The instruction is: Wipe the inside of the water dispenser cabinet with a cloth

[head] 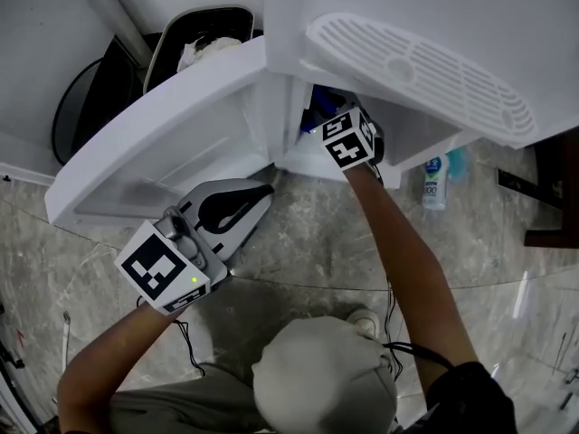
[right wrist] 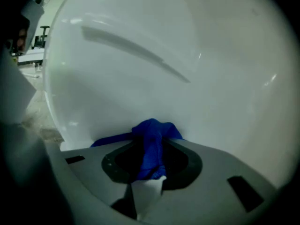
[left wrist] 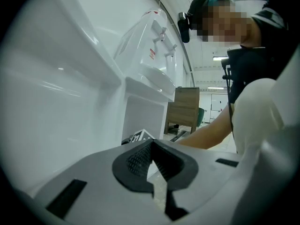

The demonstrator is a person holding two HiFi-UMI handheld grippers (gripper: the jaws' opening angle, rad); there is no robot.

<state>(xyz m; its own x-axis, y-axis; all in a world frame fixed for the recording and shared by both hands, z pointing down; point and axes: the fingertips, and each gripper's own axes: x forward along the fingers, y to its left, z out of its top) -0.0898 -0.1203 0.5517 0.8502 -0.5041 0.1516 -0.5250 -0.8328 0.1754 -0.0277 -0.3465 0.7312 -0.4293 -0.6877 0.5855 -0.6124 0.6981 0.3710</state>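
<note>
Two grippers: right gripper, 1 o'clock, inside one cabinet, jaws clamped on one blue cloth; left gripper, 8 o'clock, jaws together, empty.

No print is legible (the water dispenser sticker and bottle label blur).

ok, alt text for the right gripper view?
The right gripper has its jaws closed on a bunched blue cloth, held up against the smooth white inner wall of the water dispenser cabinet. That wall fills nearly the whole frame.
</note>
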